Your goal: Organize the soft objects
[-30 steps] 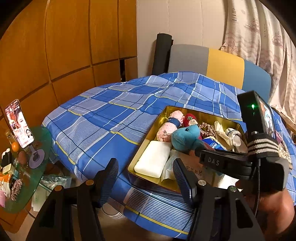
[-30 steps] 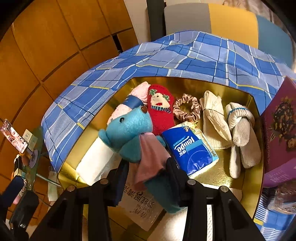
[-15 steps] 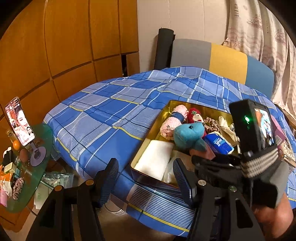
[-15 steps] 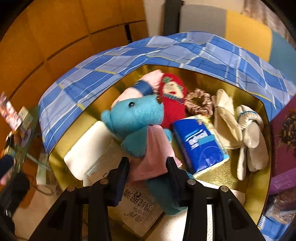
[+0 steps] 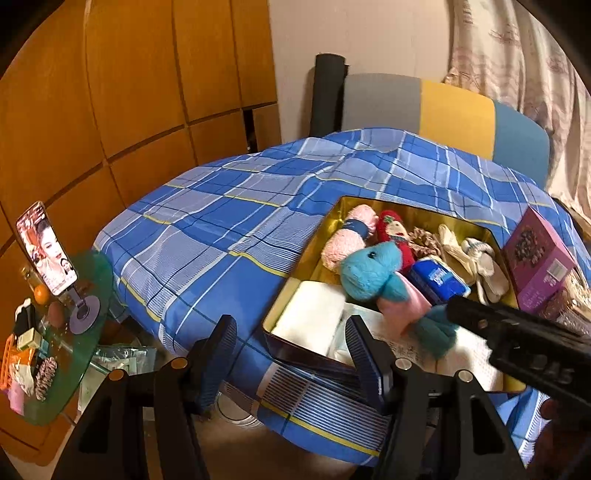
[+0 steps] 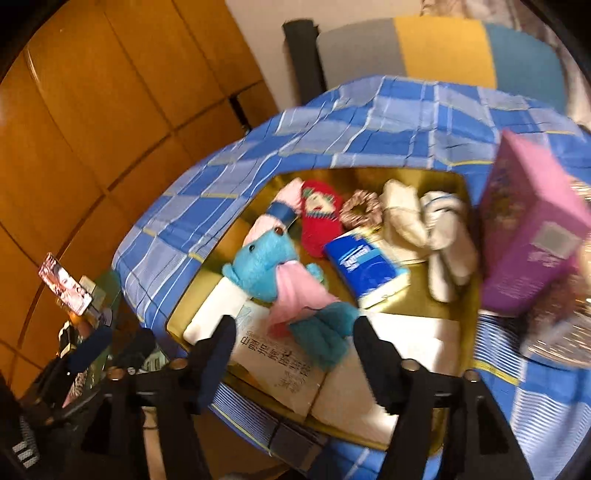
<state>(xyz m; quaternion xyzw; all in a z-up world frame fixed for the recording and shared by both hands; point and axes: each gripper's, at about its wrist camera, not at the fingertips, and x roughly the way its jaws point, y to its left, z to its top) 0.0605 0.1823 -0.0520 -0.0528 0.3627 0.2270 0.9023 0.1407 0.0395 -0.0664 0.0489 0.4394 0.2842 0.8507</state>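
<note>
Right wrist: right claw (image 6: 291, 341) open above tin's near edge (image 6: 258, 384).

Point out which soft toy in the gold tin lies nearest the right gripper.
The blue plush with the pink scarf: its legs reach almost between the open right gripper. The red knitted doll and the pink roll lie farther back.

Warm, dim room, wood all down the left.

Orange-brown wooden wall panels (image 5: 129, 92) ran along the left, meeting a pale wall (image 5: 354, 33) at the back. A grey, yellow and blue headboard (image 5: 454, 110) stood behind the bed's blue plaid cover (image 5: 221, 221). A patterned curtain (image 5: 517, 55) hung right; a round glass side table (image 5: 92, 325) sat low left.
</note>
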